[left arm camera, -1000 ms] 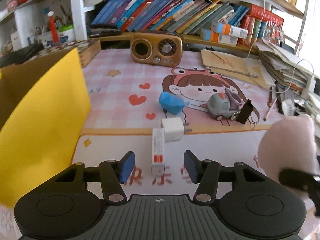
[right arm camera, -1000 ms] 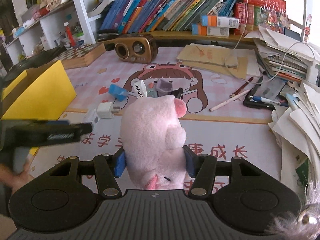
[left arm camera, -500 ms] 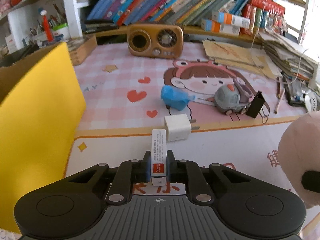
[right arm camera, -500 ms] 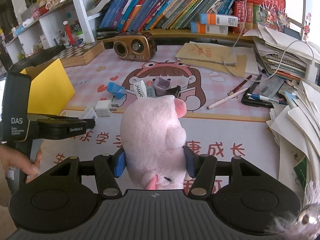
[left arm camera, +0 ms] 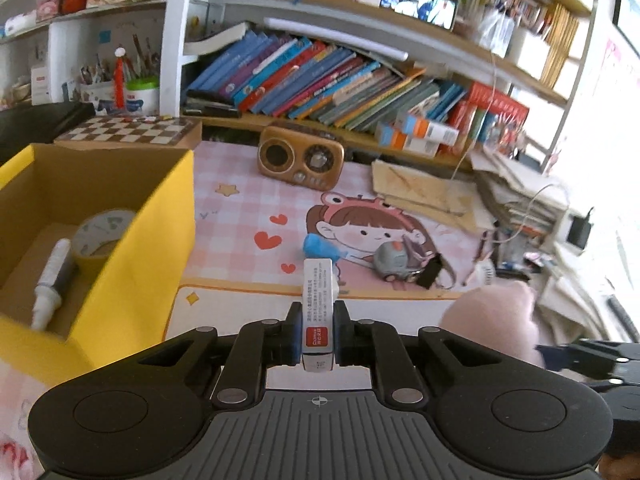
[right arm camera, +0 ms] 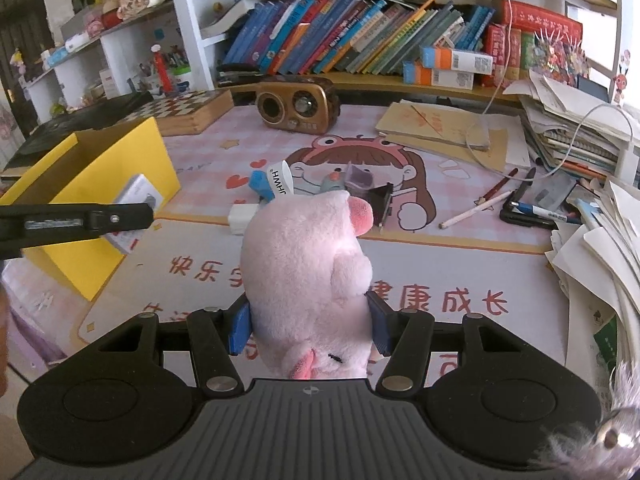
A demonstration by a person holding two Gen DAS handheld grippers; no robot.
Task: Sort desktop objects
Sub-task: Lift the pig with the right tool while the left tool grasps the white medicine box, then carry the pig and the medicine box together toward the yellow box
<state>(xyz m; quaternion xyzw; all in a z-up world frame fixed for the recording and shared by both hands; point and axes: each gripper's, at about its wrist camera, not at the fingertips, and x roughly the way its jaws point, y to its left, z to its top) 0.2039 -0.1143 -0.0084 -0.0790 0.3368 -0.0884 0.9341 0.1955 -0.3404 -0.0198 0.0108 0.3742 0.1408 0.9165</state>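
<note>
Box (left arm camera: 168,216) left on mat (right arm camera: 400,280); tape roll (left arm camera: 102,236) and tube (left arm camera: 50,284) inside; radio (left arm camera: 302,156) behind, books (left arm camera: 304,76) above.

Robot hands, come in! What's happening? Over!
Left gripper shut on small white box. Right gripper shut on pink plush pig. Yellow box left, nothing blocking.

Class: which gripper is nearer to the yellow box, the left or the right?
Left. The left gripper, shut on a small white carton, is raised right beside the yellow box. The right gripper, holding a pink plush pig, sits farther right over the mat.
</note>
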